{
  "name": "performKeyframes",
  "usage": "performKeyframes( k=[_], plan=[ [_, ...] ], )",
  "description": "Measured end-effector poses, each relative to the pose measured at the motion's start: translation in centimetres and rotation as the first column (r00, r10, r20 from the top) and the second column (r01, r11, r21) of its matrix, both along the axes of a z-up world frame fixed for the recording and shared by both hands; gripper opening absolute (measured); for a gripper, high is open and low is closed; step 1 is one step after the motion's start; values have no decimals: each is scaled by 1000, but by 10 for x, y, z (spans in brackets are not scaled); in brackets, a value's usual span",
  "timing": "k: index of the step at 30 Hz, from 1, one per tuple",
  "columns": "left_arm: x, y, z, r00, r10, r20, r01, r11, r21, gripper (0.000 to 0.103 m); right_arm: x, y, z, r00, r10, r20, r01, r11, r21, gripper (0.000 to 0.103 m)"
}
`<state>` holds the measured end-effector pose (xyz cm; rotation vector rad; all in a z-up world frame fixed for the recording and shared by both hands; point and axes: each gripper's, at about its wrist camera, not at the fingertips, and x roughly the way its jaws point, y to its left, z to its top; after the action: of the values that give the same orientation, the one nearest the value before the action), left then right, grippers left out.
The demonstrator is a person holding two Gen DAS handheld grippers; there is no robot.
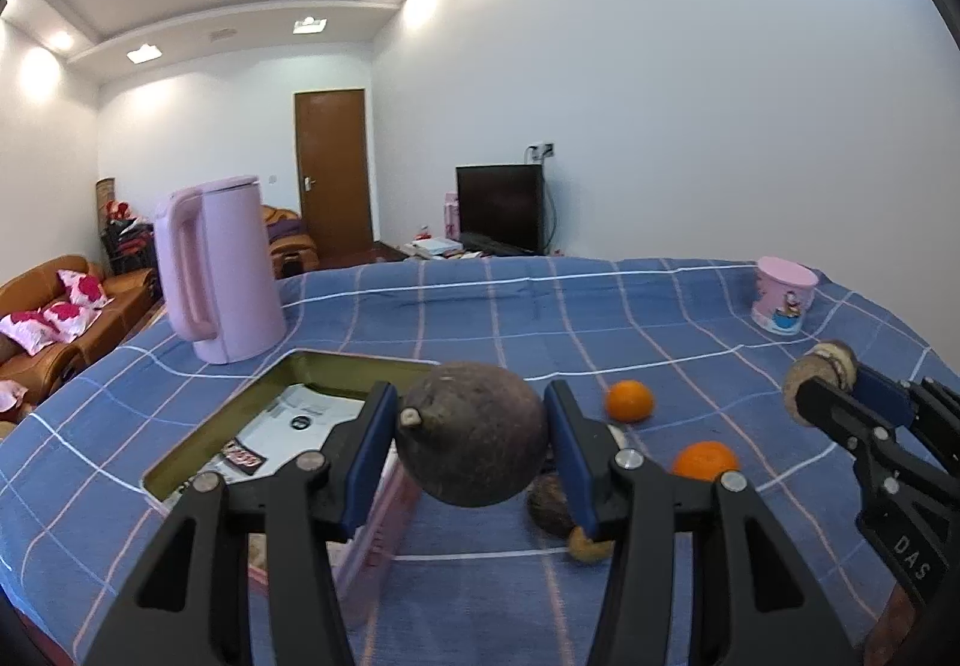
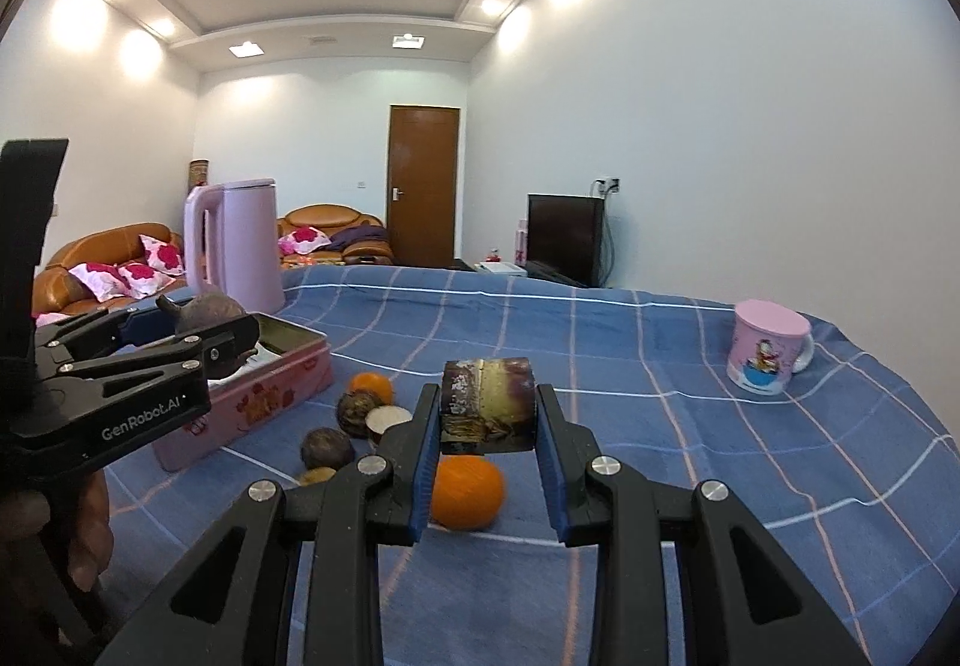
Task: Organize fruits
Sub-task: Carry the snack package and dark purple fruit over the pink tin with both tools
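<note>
- Between the blue pads of the left gripper, a dark brown round fruit is clamped, held clear of the cloth, with its stub of stem pointing toward the left pad.
- Just beyond and left of that gripper lies the open pink tin, papers on its floor; I judge it to be where the fruit goes.
- Handling, as a judgement: the fruit looks hard-shelled and fairly heavy, smooth enough to roll out of a shallow pinch, so the grip across its widest part, as now, seems the safe one.
- Between the pads of the right gripper is a short, cut-looking chunk, dark purple and yellowish with a mottled face; the pads are clamped on its two flat sides. What fruit it is I cannot tell.
- It looks light and stiff, and the flat sides give the pads good seating; squeezing harder could bruise it.
- Directly below the right gripper sits an orange on the blue checked tablecloth; to its left and further on lie a cluster of dark fruits, one halved showing pale flesh, and a second orange.
- Loose oranges are soft-skinned and will roll; take them across the middle.
- Well off to the right stands a pink mug; far left, a pink kettle.
</note>
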<state>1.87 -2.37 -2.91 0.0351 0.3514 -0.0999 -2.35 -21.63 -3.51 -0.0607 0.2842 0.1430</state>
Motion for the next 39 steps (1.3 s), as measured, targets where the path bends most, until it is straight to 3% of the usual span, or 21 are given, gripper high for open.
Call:
performKeyframes(
  k=[13, 21, 39],
  plan=[
    [34, 57, -1, 986, 139, -88, -139, 990, 2, 53, 34, 34, 23, 992, 125, -16, -124, 992, 11, 31],
    [46, 79, -4, 979, 175, -109, -175, 985, 7, 53, 56, 68, 32, 981, 191, -25, -192, 981, -13, 31],
    [74, 121, -15, 956, 236, -172, -235, 972, 29, 52, 109, 139, 21, 938, 325, -122, -328, 945, -9, 31]
  ],
)
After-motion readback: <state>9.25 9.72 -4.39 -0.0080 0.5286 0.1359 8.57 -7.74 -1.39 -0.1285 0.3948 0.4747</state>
